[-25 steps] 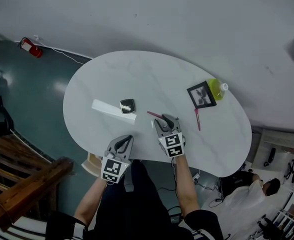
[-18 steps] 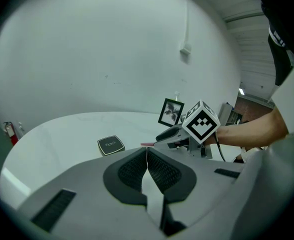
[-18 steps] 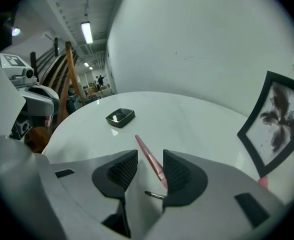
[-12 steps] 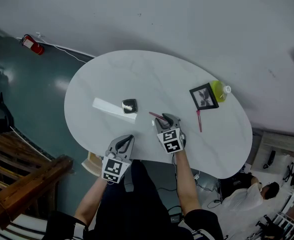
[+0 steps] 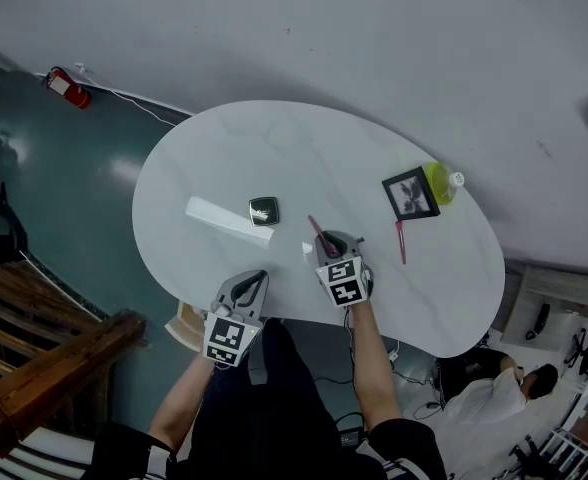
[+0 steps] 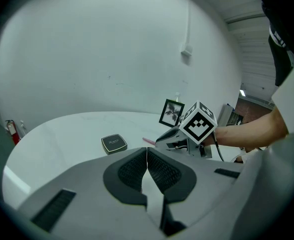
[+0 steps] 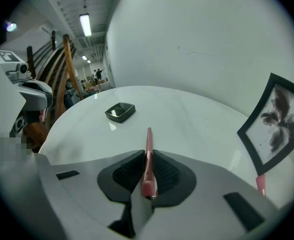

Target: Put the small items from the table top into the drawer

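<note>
White tabletop (image 5: 274,148) below, and the right gripper (image 7: 147,159) has its jaws just closing tight on a pink pen (image 7: 149,144) near its end. The left gripper (image 6: 147,156) sits with jaws shut, empty. Gripped so far back, the pen could swivel or drop.

Two pens (image 5: 316,228) (image 5: 401,242), one compact (image 5: 264,210), one frame (image 5: 410,193), one bottle (image 5: 436,179), one strip (image 5: 219,214)

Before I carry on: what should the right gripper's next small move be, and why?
Probably a short lift straight up. The jaws of the right gripper have just been closing and now pinch the pink pen, which sits low over the table.
</note>
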Demonstrator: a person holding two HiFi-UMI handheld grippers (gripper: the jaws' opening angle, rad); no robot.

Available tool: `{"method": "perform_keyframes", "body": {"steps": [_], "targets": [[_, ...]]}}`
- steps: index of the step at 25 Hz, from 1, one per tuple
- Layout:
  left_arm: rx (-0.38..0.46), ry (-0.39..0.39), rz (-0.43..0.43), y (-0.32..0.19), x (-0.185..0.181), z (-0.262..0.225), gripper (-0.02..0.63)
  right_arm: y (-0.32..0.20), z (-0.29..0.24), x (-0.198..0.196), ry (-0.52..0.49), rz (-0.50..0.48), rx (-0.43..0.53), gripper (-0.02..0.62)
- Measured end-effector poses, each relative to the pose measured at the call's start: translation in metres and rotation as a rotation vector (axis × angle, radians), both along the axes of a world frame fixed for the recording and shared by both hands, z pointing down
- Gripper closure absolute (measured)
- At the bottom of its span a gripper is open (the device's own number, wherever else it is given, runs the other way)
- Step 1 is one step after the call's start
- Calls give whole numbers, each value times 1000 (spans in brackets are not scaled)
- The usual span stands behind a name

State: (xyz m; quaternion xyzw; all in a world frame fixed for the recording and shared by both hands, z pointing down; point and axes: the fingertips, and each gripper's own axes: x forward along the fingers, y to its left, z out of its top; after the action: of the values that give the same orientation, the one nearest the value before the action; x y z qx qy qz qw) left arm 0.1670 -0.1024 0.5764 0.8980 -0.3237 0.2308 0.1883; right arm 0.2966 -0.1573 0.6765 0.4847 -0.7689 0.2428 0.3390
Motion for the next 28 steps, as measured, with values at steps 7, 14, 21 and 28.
{"method": "perform_keyframes", "body": {"steps": [7, 14, 21, 28], "targets": [[21, 8, -9, 6, -14, -10, 586, 5, -29, -2, -27, 62, 62, 528], [64, 22, -9, 18, -33, -33, 586, 30, -87, -11, -44, 112, 172, 528], [107, 28, 3, 36, -60, -59, 586, 75, -138, -43, -108, 164, 248, 528], [139, 40, -13, 54, -100, -78, 586, 119, -170, -123, -171, 103, 281, 528]]}}
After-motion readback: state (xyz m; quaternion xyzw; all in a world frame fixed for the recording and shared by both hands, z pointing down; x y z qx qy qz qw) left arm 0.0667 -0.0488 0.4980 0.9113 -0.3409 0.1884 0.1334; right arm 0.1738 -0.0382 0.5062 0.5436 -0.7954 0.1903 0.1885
